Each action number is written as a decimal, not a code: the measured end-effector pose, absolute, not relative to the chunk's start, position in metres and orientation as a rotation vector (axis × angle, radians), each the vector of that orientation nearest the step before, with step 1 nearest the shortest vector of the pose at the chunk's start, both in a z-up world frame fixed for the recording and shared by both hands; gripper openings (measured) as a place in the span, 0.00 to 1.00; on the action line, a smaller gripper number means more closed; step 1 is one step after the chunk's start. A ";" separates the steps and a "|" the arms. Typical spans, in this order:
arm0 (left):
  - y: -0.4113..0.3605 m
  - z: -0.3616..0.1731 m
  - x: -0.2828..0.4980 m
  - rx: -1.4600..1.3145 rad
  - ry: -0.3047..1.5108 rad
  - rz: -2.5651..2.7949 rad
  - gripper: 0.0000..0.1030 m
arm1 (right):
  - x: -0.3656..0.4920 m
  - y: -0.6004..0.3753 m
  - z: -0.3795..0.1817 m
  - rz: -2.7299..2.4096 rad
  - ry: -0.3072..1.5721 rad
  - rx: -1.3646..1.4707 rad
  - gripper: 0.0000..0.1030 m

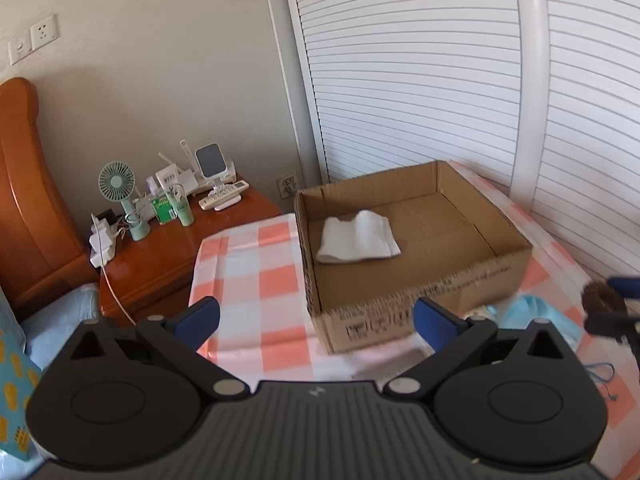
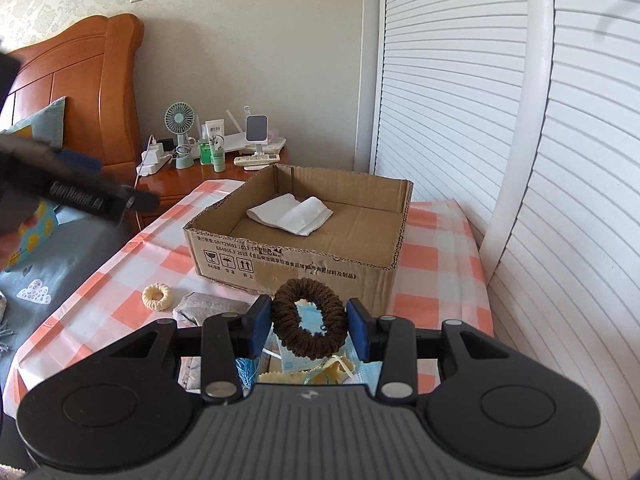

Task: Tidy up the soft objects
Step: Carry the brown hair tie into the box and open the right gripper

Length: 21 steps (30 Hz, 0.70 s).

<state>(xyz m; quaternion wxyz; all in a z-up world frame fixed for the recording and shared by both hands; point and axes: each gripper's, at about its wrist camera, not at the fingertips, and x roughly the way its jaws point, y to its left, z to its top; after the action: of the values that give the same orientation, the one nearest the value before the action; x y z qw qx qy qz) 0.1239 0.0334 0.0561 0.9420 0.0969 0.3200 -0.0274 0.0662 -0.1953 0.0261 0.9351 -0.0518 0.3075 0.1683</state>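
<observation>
A folded white cloth (image 2: 290,215) lies flat inside the open brown cardboard box (image 2: 296,262); a fuzzy brown knitted scrunchie ring (image 2: 309,322) (upright) stands just before it.

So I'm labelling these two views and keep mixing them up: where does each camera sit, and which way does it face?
Left wrist: on the left gripper, open, facing the box from its left front corner; its own fingers show, and the right gripper at the right edge.
Right wrist: on the right gripper, facing the box front, shut on a brown scrunchie; the left gripper shows blurred at left.
Shared: box, white cloth inside it, checked tablecloth, nightstand, shutters.
</observation>
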 end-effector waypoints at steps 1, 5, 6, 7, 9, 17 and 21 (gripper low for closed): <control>0.032 0.052 0.116 0.197 0.647 -0.053 0.99 | 0.067 -0.196 0.026 0.340 0.630 -0.101 0.44; 0.027 0.032 0.098 0.148 0.667 -0.056 0.99 | 0.075 -0.197 0.027 0.319 0.637 -0.096 0.44; 0.025 0.027 0.095 0.139 0.680 -0.057 0.99 | 0.078 -0.197 0.028 0.314 0.640 -0.096 0.44; 0.021 0.022 0.092 0.136 0.689 -0.062 0.99 | 0.081 -0.197 0.028 0.309 0.640 -0.096 0.44; 0.017 0.015 0.089 0.121 0.696 -0.072 0.99 | 0.089 -0.195 0.030 0.305 0.642 -0.100 0.44; 0.009 0.004 0.087 0.119 0.695 -0.108 0.99 | 0.150 -0.181 0.036 0.311 0.645 -0.107 0.44; 0.015 -0.001 0.089 0.128 0.699 -0.099 0.99 | 0.195 -0.171 0.032 0.305 0.667 -0.123 0.44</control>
<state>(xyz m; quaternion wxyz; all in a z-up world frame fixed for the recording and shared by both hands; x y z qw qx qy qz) 0.0895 0.0146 -0.0013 0.9364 0.0624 0.3419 -0.0484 0.1953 -0.1708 0.0324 0.9317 -0.0599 0.3257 0.1489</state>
